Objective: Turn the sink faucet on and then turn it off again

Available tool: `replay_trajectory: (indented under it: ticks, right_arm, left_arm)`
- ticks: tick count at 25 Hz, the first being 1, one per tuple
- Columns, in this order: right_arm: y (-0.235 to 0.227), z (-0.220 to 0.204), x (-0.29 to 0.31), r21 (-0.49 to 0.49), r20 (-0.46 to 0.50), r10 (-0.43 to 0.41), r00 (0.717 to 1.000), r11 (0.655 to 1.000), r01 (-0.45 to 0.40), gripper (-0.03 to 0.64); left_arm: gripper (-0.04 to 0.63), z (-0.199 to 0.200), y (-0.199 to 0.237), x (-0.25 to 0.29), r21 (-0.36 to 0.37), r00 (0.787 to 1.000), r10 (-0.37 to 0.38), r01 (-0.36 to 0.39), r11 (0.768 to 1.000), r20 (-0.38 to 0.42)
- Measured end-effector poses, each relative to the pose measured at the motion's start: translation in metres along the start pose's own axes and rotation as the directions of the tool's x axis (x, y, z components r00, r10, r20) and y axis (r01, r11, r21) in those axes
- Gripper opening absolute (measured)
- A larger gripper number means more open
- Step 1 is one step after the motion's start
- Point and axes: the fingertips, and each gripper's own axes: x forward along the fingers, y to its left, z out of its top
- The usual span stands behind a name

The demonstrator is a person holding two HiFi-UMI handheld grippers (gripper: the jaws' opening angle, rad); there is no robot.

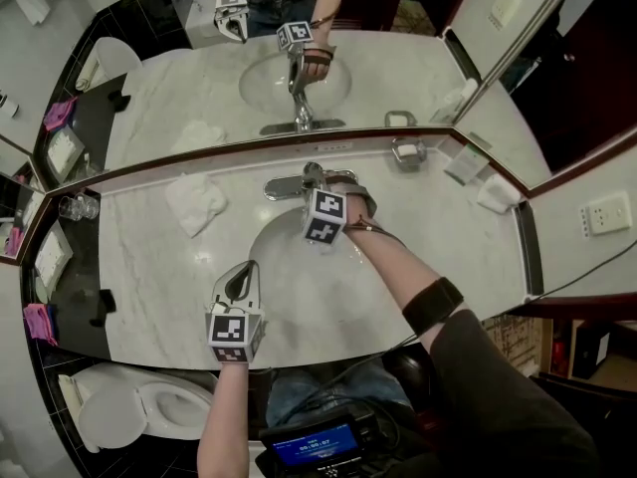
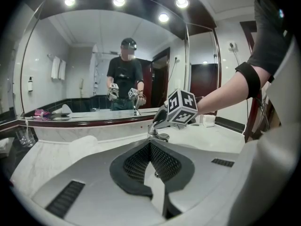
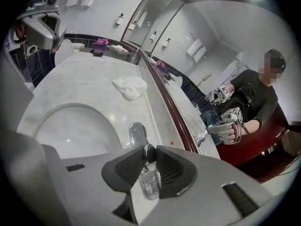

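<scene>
our right gripper point(image 3: 146, 160) was clamped on the faucet lever point(image 3: 149, 182), which stood at the back rim of the sink point(image 1: 274, 262) (just under the mirror point(image 1: 398, 78)). our left gripper point(image 2: 151, 161) hovered over the marble counter point(image 1: 149, 257) near its front edge, jaws pressed together on nothing.

Little legible print. Blue screen point(image 1: 317, 442) on the device at the person's waist, bottom of the head view: one row of pale digits split by colons, clock-style, with a fainter line beneath; the figures are too small to read with certainty. Right claw point(image 1: 316, 177): its marker cube point(image 1: 325, 217) carries black-and-white square codes, block patterns only, no letters or numbers; the same cube shows two coded faces in the left gripper view point(image 2: 182, 106). Left claw point(image 1: 239, 283): its cube point(image 1: 231, 334) bears the same kind of code. Card point(image 1: 50, 255) at the table's left end: print too small to make out.
</scene>
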Motion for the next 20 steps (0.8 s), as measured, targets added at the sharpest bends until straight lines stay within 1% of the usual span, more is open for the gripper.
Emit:
replay_trajectory:
  ticks: [6, 10, 15, 20]
  right_arm:
    - [-0.012, -0.001, 0.001, 0.075, 0.003, 0.069, 0.998, 0.995, -0.069, 0.092]
    - [-0.011, -0.002, 0.001, 0.056, 0.002, 0.112, 0.994, 0.992, -0.112, 0.094]
    - [-0.012, -0.003, 0.001, 0.051, 0.001, 0.095, 0.995, 0.994, -0.095, 0.092]
    - [-0.013, -0.003, 0.0, 0.043, -0.004, 0.05, 0.999, 0.998, -0.05, 0.097]
  left_arm:
    - [-0.003, 0.004, 0.003, 0.002, 0.005, 1.0, 0.006, -0.006, 1.0, 0.002]
    - [-0.003, 0.007, 0.001, 0.003, 0.006, 1.0, 0.006, -0.006, 1.0, 0.004]
    - [-0.003, 0.012, -0.001, 0.003, 0.012, 1.0, 0.008, -0.008, 1.0, 0.009]
    - [-0.003, 0.012, -0.005, 0.0, 0.012, 1.0, 0.008, -0.008, 1.0, 0.009]
